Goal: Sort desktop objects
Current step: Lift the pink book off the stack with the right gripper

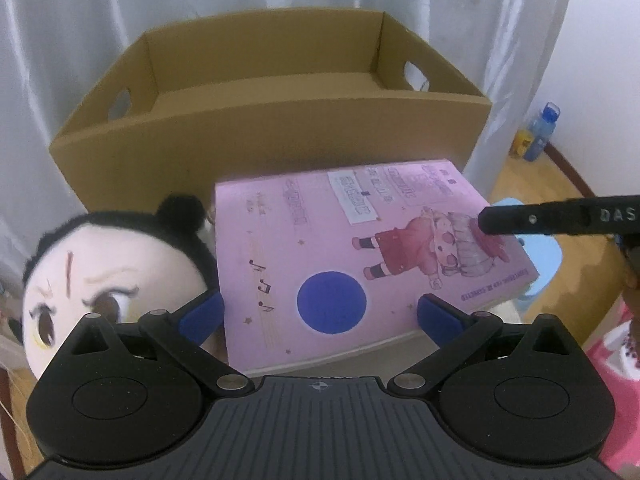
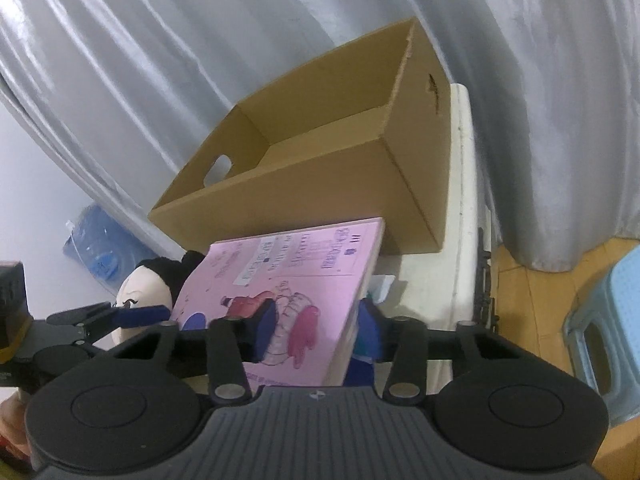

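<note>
A pink book (image 1: 360, 256) with a cartoon girl and a blue dot on its cover is tilted up in front of an open cardboard box (image 1: 272, 128). My right gripper (image 2: 316, 332) is shut on the book (image 2: 288, 280), with one pad on the cover and one under it; one right finger (image 1: 560, 216) reaches in from the right. My left gripper (image 1: 320, 316) is open, its blue pads either side of the book's near edge. A plush doll head (image 1: 108, 280) lies left of the book and also shows in the right wrist view (image 2: 144, 284).
The box (image 2: 320, 168) stands on a white table (image 2: 460, 208) by grey curtains. A light blue stool (image 2: 604, 320) stands on the wooden floor at the right. Bottles (image 1: 540, 132) stand by the far wall.
</note>
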The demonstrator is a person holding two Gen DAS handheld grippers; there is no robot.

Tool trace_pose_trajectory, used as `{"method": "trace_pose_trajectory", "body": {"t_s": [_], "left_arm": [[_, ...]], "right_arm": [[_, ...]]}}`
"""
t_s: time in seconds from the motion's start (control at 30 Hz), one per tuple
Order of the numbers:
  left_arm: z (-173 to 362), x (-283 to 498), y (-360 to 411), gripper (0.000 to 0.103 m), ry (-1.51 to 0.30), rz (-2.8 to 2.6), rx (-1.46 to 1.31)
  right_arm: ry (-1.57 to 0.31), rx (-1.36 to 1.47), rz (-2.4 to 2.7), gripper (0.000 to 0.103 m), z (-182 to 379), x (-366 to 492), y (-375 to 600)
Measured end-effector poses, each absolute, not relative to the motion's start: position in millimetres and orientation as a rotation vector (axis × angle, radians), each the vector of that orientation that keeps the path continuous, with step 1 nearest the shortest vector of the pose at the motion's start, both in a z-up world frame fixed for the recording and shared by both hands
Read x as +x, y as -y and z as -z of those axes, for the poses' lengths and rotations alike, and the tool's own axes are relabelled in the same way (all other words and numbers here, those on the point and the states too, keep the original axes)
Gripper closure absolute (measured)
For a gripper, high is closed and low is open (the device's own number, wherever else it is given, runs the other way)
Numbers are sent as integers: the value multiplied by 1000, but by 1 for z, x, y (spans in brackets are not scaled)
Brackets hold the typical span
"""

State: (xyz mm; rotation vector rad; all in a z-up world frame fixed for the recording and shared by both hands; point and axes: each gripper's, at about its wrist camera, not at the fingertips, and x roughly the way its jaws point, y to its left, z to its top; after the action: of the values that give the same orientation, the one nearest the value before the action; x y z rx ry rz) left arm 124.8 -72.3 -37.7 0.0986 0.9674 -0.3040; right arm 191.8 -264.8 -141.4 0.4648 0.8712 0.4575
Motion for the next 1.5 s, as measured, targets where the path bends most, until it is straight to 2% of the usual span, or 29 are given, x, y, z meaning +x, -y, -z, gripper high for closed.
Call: {"method": "trace_pose_trajectory", "body": {"t_s": [0.07,0.5,0.97,1.13,1.5], "left_arm": [[40,120,74,0,-983,314,77],[29,108,68,0,-960,356,38],[50,131,55,0,-1093,343,-140],[46,112,56,0,-1105,401,-156],[55,134,50,0,-1137,348,-171]], "right_arm": [[-881,484,-459,70,145,194,273],[-903,514,-469,69,156,195,282],[-909,524,-471,69,160,196,281],[-911,519,-485,67,159,196,283],[-918,519,-498,67,160,196,286]]}}
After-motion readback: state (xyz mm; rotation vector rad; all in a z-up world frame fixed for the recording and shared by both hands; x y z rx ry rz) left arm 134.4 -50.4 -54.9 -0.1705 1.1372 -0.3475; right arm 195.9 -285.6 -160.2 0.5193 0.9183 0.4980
